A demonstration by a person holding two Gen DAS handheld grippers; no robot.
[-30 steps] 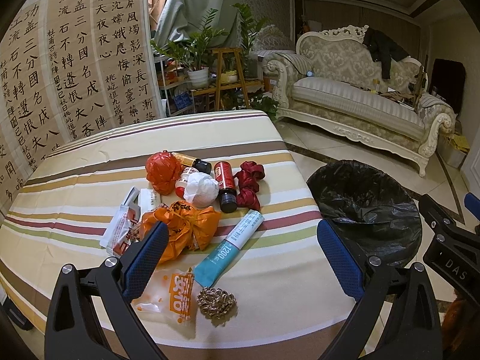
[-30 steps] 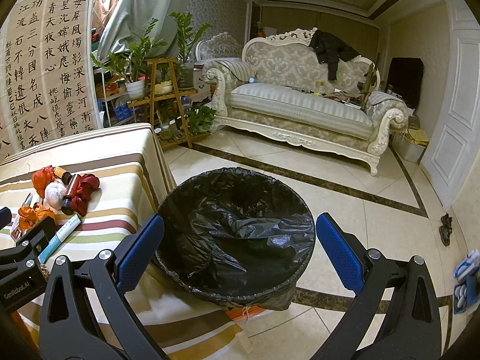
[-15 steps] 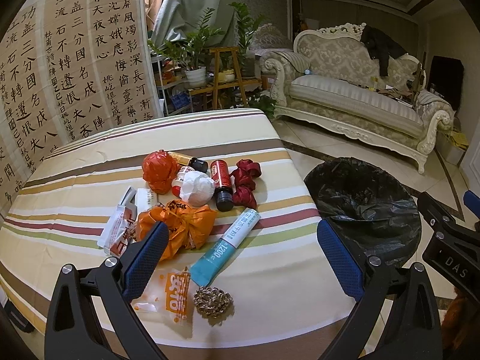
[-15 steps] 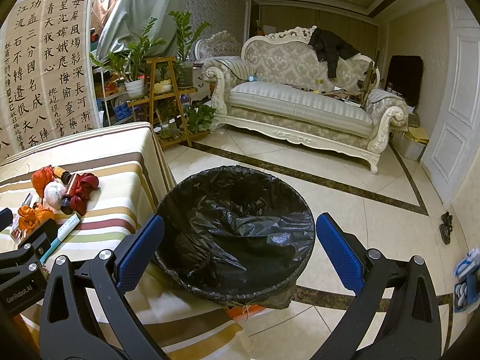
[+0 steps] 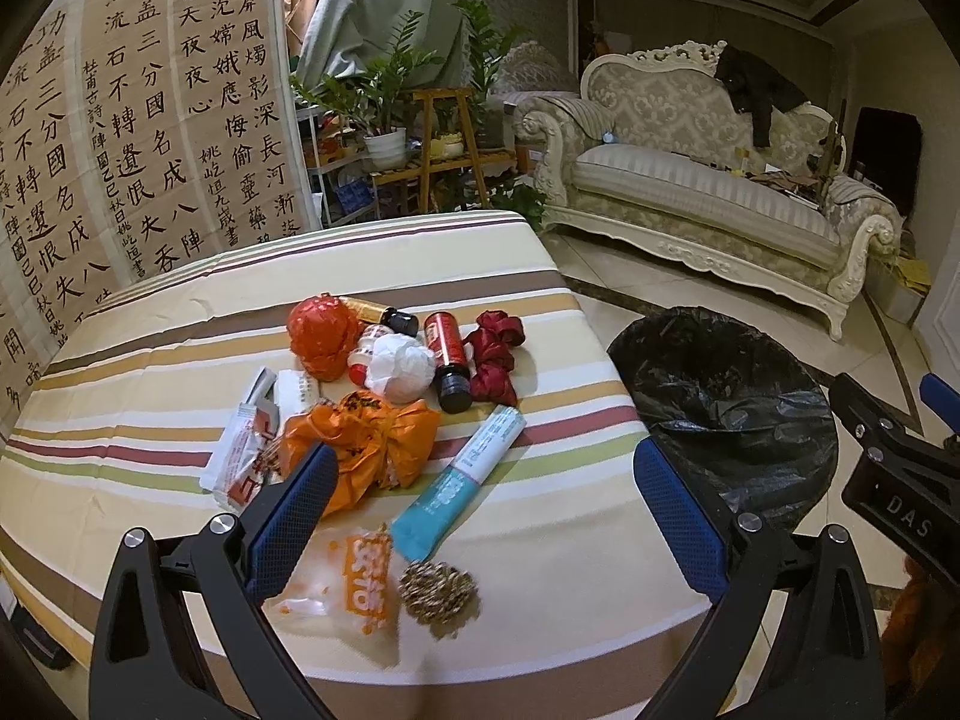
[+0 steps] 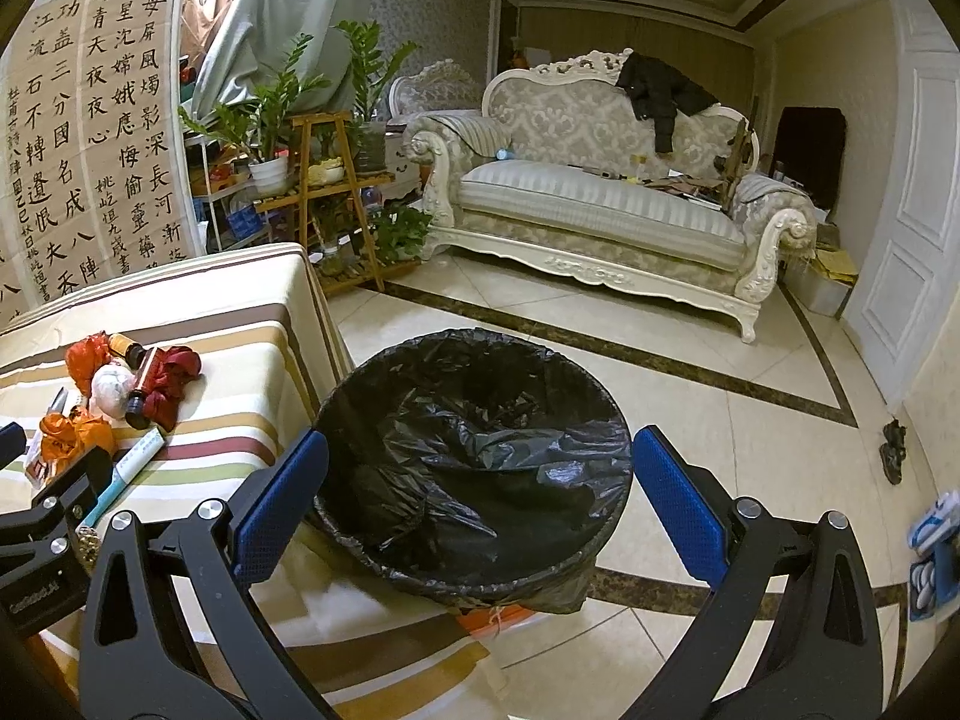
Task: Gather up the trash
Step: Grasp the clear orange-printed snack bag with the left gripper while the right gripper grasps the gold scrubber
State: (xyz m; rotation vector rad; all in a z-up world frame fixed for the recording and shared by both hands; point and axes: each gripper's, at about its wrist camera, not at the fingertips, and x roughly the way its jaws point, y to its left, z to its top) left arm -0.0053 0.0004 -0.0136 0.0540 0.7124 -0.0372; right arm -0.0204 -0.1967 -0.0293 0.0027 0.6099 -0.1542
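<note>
Nothing is picked yet: the left hand-held gripper [image 5: 480,501] hangs released above the trash pile [image 5: 384,396] at centre frame on the striped tabletop [image 5: 150,372]; the right hand-held gripper [image 6: 480,495], also released, faces the black-lined bin [image 6: 474,456]. Next, I judge, comes lowering onto the nearest piece, the teal tube [image 5: 462,474].

Glossy plastic bin liner [image 6: 480,450] (crinkled)

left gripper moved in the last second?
Yes, slightly. In its own view the teal tube and table edge sit higher than before, so the left gripper pulled back or tilted down.

Black-framed left gripper [image 5: 483,501], blue ribbed jaws, silver screws
</note>
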